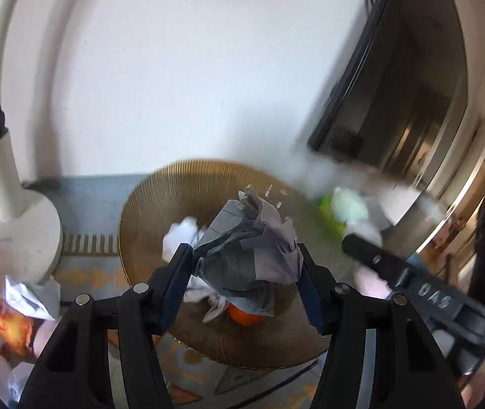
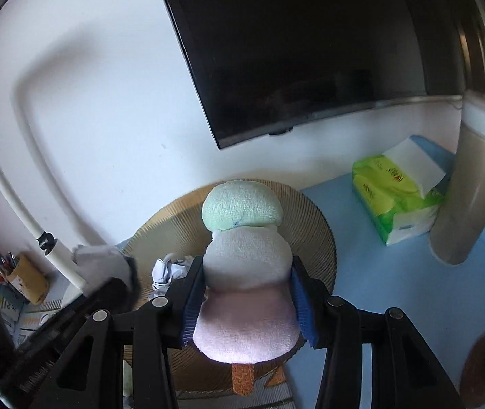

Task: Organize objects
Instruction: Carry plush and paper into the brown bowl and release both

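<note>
A ribbed golden basket stands against the white wall. It holds a white crumpled item and an orange object. My left gripper is shut on a crumpled grey cloth and holds it above the basket. My right gripper is shut on a plush ice-cream toy with green, white and pink bands, held over the basket. The right gripper shows blurred in the left wrist view; the grey cloth shows in the right wrist view.
A white lamp base and a snack packet lie left of the basket. A green tissue pack and a grey cylinder stand right on a blue mat. A black TV hangs above.
</note>
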{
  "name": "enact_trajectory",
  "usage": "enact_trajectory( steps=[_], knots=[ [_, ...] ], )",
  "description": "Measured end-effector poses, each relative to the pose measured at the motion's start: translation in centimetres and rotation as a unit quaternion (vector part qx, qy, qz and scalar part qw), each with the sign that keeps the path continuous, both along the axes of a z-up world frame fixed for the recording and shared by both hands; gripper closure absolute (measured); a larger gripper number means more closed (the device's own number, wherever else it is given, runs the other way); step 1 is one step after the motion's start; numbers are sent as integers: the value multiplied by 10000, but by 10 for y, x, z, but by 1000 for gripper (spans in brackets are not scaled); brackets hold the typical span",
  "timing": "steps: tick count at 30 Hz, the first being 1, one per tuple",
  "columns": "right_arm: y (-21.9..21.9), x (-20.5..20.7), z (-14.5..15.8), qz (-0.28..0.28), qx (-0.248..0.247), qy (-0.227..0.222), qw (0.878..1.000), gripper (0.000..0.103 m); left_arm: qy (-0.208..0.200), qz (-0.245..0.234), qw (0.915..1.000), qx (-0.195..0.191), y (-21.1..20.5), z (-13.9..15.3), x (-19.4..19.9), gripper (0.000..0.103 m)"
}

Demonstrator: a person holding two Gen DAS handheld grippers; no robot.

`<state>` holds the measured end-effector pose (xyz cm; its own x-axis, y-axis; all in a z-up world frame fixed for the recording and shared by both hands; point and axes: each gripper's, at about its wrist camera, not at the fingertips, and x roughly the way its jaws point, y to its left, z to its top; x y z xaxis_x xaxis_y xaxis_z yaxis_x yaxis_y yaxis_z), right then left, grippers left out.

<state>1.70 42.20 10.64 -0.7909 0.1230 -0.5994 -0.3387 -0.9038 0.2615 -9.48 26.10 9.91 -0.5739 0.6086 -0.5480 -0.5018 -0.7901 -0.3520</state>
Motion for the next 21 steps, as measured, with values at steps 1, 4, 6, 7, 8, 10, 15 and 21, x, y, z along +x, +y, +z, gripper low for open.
enact_trajectory(
  steps=[1,4,6,7,8,10,15,21],
  knots=[
    [1,0,-2,-20,-27,-2,10000,57,34,-3,10000,-37,1,-1,1,45],
    [8,-1,-6,-11,-200,34,9998,33,106,-4,9999,3,2,-1,4,18],
    [16,2,-10,-49,-324,85,9994,13,145,-46,9999,48,-1,-1,5,1],
    [21,6,-9,-80,-407,145,9990,13,190,-53,9997,147,-7,2,6,1],
    [28,17,-2,-105,-575,342,9977,13,181,-70,9995,238,-12,7,7,1],
    [36,36,13,-190,-735,711,9946,13,122,-93,9985,533,-23,22,10,1],
    [20,80,54,85,-531,935,9942,13,245,-125,9947,993,-66,66,54,1],
    [-46,130,52,653,-441,836,9934,7,944,-241,9929,687,-137,98,145,1]
  ],
)
